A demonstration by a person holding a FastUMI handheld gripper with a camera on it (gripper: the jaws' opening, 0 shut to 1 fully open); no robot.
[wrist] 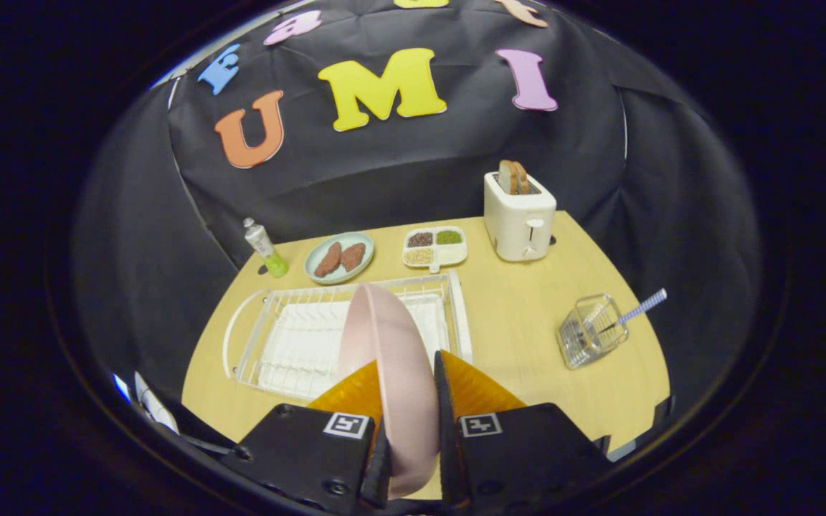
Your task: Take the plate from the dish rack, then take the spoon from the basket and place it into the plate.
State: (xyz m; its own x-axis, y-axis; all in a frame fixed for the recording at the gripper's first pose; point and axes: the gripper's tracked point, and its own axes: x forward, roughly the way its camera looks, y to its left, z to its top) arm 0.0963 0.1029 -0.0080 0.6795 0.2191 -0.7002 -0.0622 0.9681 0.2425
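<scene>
From the gripper view I have the gripper (407,390) clenched on the pink plate (391,358), both fingers pressing its faces so it stands on edge, up above the white dish rack (277,344) it belongs to. Gripping it by the rim this way lets it come out of the wires cleanly. Off beyond my right finger, the spoon (635,312) waits, leaning handle-up in the wire basket (589,333) on the table (520,337).

Matt pink plate (391,358); white wire dish rack (291,337); metal wire basket (589,331); pale wood-look table (520,322).
</scene>
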